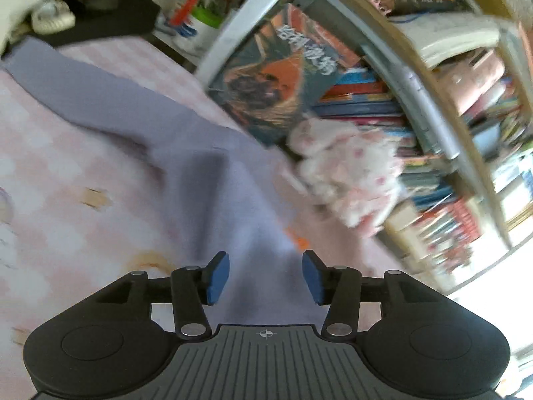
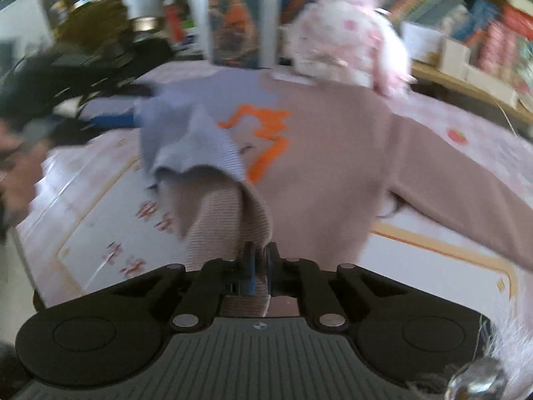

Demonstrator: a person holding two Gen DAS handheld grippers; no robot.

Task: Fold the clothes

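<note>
A sweater (image 2: 326,153), half lilac and half dusty pink with an orange motif, lies on a pink patterned bed cover (image 2: 100,206). My right gripper (image 2: 260,263) is shut on the sweater's ribbed hem and lifts it, so the lilac side folds up and over. Its pink sleeve (image 2: 466,180) stretches to the right. In the left wrist view the lilac part of the sweater (image 1: 206,173) lies flat below my left gripper (image 1: 265,275), which is open and empty just above the cloth.
A pink and white plush toy (image 2: 349,40) sits at the far edge of the bed, also in the left wrist view (image 1: 346,173). Behind it stands a full bookshelf (image 1: 433,116). Dark clutter and a pen cup (image 1: 203,23) lie at the left.
</note>
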